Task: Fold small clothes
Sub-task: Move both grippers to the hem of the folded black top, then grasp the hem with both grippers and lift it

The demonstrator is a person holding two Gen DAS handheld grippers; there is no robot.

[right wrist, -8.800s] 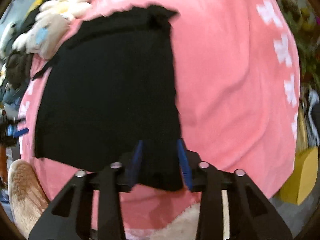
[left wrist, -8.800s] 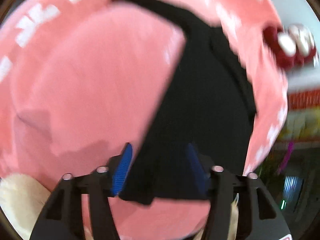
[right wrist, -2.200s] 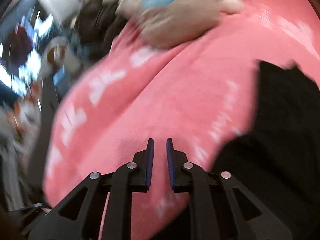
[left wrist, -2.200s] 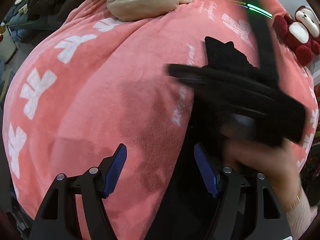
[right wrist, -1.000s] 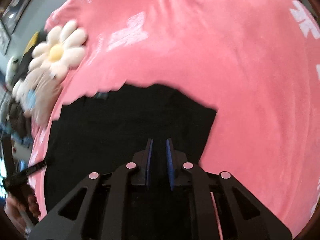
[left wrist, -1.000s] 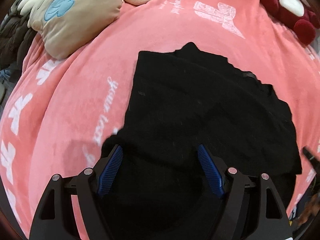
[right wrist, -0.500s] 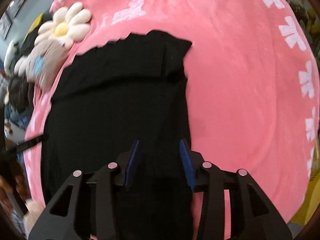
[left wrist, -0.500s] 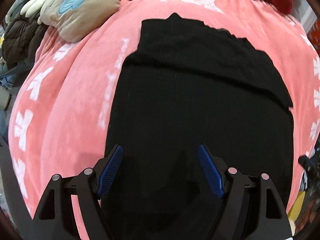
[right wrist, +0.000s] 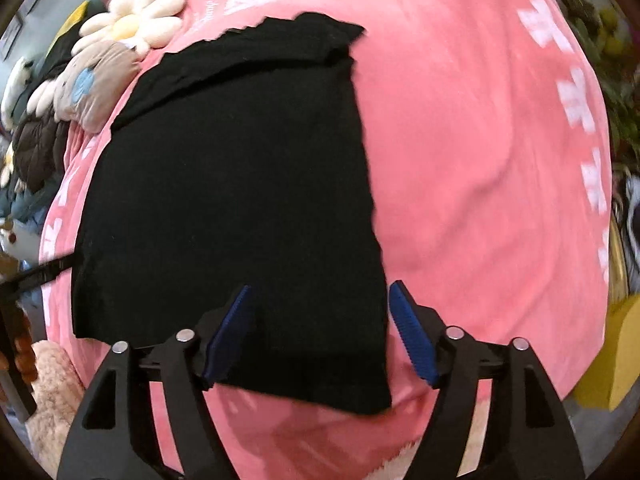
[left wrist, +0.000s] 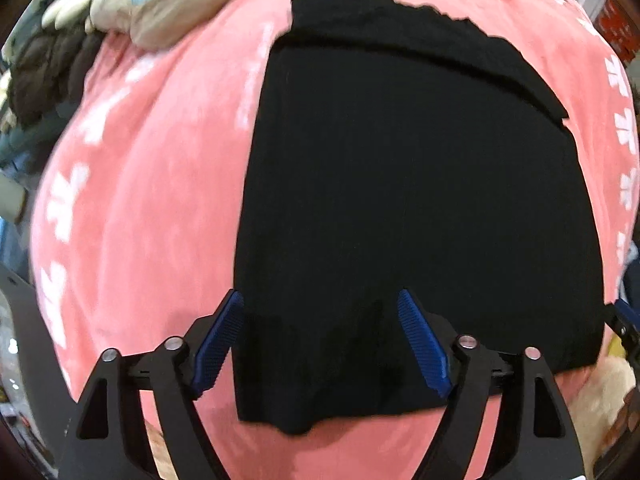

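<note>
A black garment (left wrist: 408, 184) lies spread flat on a pink blanket (left wrist: 140, 208) with white marks; its far end is folded over in a band. My left gripper (left wrist: 320, 340) is open, its blue pads either side of the garment's near left corner, just above the cloth. In the right wrist view the same garment (right wrist: 232, 184) fills the left half. My right gripper (right wrist: 320, 332) is open over the near right corner, with the garment's right edge between the pads.
A tan plush with a blue patch (left wrist: 160, 4) and a dark padded jacket (left wrist: 48, 68) lie at the blanket's far left. A daisy plush (right wrist: 132, 20) sits beyond the garment. A yellow box (right wrist: 616, 364) stands off the blanket's right edge. Fluffy cream fabric (right wrist: 48, 392) lies near left.
The garment has been spread out flat. My right gripper has opened wide from nearly shut. Both grippers have drawn back to the garment's near corners.
</note>
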